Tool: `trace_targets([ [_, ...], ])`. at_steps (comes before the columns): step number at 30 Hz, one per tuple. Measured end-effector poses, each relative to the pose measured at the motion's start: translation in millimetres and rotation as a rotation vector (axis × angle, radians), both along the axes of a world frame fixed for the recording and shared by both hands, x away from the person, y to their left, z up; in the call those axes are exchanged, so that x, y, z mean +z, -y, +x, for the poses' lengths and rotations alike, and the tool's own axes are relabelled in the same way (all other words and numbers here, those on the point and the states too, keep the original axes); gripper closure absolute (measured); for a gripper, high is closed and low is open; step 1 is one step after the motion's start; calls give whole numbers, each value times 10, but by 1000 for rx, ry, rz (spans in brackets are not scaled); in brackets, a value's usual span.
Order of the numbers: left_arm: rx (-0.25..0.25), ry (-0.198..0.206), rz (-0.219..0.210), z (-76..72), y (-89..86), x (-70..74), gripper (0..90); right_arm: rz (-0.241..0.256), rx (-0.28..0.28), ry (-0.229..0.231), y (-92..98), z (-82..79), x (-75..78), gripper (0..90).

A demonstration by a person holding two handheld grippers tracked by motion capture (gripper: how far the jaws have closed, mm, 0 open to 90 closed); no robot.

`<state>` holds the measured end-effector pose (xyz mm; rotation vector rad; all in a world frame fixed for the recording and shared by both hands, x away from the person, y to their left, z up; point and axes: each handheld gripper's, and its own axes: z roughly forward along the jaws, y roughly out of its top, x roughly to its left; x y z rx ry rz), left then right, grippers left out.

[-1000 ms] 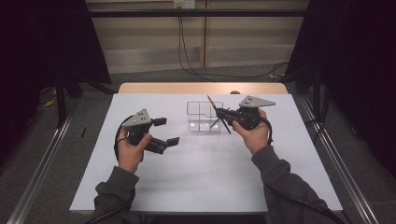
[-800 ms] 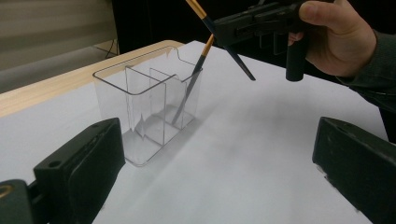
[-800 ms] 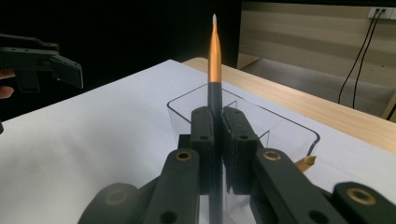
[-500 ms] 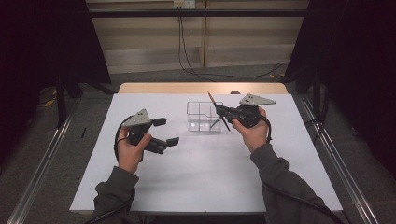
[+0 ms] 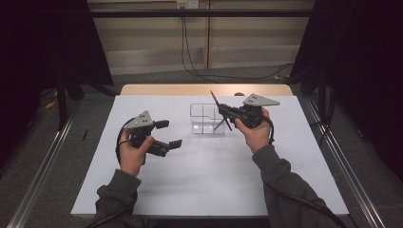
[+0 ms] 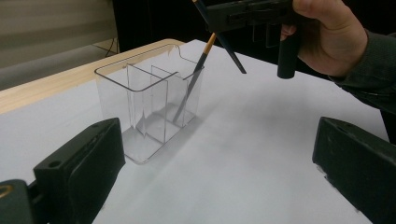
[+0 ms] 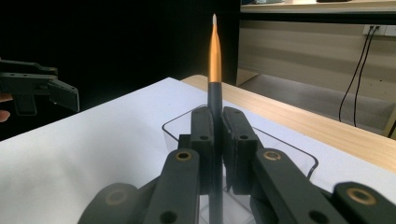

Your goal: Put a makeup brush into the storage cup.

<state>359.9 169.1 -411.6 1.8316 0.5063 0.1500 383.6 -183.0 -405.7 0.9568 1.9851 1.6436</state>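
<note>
A white table [image 5: 204, 185] fills the foreground before a dim room. Nearest, the left gripper [image 5: 167, 134] waits with jaws spread, holding nothing. Farther on, the right gripper [image 5: 223, 112] clamps a paintbrush [image 7: 214, 60] over the clear divided holder [image 5: 207, 118], likely to drop it beside another brush [image 6: 192, 88] leaning inside.

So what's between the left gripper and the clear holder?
Bare white table between left gripper and holder, seen in the high and left gripper views.
</note>
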Motion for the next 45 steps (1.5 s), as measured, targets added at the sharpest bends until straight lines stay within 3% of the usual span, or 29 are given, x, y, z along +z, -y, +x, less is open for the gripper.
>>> trace_targets([
  [45, 4, -12, 1, 8, -16, -26, 19, 31, -55, 25, -40, 315, 38, 838],
])
